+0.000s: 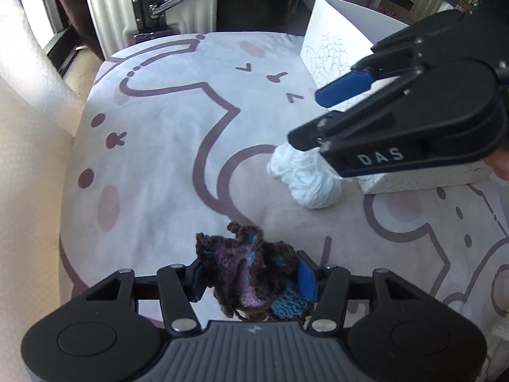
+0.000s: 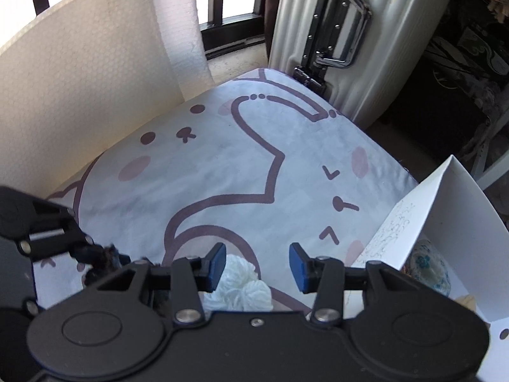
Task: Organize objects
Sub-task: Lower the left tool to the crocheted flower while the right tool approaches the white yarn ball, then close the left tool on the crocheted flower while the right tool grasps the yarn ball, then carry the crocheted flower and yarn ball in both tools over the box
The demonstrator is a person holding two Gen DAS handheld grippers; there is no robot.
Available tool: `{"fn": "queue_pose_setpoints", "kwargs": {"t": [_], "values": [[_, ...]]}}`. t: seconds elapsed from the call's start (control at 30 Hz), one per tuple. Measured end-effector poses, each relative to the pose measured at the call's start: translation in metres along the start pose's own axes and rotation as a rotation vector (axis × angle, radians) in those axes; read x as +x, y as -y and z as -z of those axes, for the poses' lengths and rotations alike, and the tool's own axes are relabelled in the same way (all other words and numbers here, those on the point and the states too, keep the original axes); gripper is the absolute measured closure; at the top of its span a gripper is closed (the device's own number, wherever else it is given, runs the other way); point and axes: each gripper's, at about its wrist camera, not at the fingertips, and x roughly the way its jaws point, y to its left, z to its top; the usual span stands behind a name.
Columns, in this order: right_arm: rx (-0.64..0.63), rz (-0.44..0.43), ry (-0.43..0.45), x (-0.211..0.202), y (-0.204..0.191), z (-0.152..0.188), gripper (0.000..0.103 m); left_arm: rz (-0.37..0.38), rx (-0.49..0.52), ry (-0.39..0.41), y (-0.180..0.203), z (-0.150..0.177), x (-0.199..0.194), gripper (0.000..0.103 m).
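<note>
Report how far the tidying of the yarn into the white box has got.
Done: one patterned, ball-like item already sits in the white box. In hand: the left gripper is closed on the dark crocheted piece; the right gripper stands open over the white yarn ball, not gripping it. Left: box both, from the printed cloth.

Support: pale grey bedsheet printed with mauve cartoon outlines (image 1: pixel 165 146). Directly on it: white yarn ball (image 1: pixel 305 178), open white cardboard box (image 1: pixel 337 44) beside it, crumpled brown-purple-blue crochet piece (image 1: pixel 248 273).
</note>
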Motion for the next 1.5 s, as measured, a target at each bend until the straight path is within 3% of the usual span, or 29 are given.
{"fn": "queue_pose_setpoints", "kwargs": {"t": [0.2, 0.37, 0.53, 0.67, 0.83, 1.0, 1.5], "values": [[-0.15, 0.001, -0.055, 0.009, -0.021, 0.006, 0.057, -0.027, -0.012, -0.019, -0.016, 0.007, -0.009, 0.052], [-0.275, 0.017, -0.117, 0.017, -0.039, 0.012, 0.041, -0.048, 0.034, -0.045, -0.01, 0.013, 0.0, 0.042], [-0.373, 0.057, -0.178, 0.035, -0.056, 0.021, 0.043, -0.057, 0.056, -0.074, -0.008, 0.017, 0.009, 0.033], [-0.436, 0.128, -0.213, 0.048, -0.062, 0.029, 0.048, -0.05, 0.056, -0.114, -0.01, 0.02, 0.016, 0.033], [-0.406, 0.111, -0.188, 0.042, -0.059, 0.029, 0.053, -0.006, 0.009, -0.131, -0.016, 0.02, 0.014, 0.044], [-0.342, 0.102, -0.146, 0.024, -0.052, 0.028, 0.054, -0.03, 0.013, -0.105, -0.013, 0.019, 0.002, 0.049], [-0.096, 0.072, 0.092, -0.078, -0.031, 0.031, 0.054, -0.114, -0.022, 0.121, 0.015, 0.007, -0.072, 0.05]]}}
